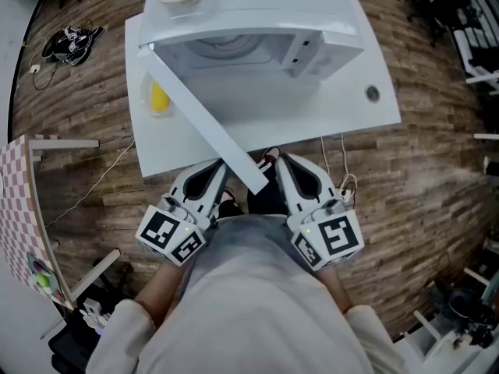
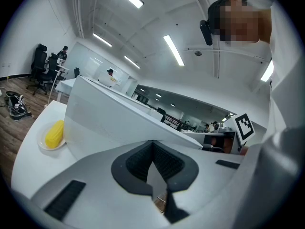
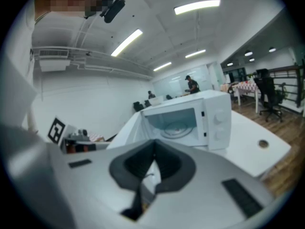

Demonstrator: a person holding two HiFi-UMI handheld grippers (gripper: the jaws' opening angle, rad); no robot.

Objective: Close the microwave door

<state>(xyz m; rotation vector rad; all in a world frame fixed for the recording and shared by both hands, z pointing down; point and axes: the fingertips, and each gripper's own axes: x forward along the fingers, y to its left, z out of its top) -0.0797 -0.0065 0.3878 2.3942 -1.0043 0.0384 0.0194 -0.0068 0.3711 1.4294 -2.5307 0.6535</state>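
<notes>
Yellow corn at 9 o'clock of microwave door, outside its swing. Left gripper jaws together, empty, beside door's free end. Door white, stiff, probably light on its hinge, swung out toward 6 o'clock; best pushed on outer face near free edge. Microwave at 12 o'clock. Right gripper jaws together, empty.

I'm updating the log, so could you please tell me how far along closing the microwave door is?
Done: nothing visible; the microwave door stands wide open, angled out over the front edge of the table. In hand: the left gripper and right gripper, both shut and empty, sit near the door's free end. Left: push the door round to the microwave and latch it.
</notes>
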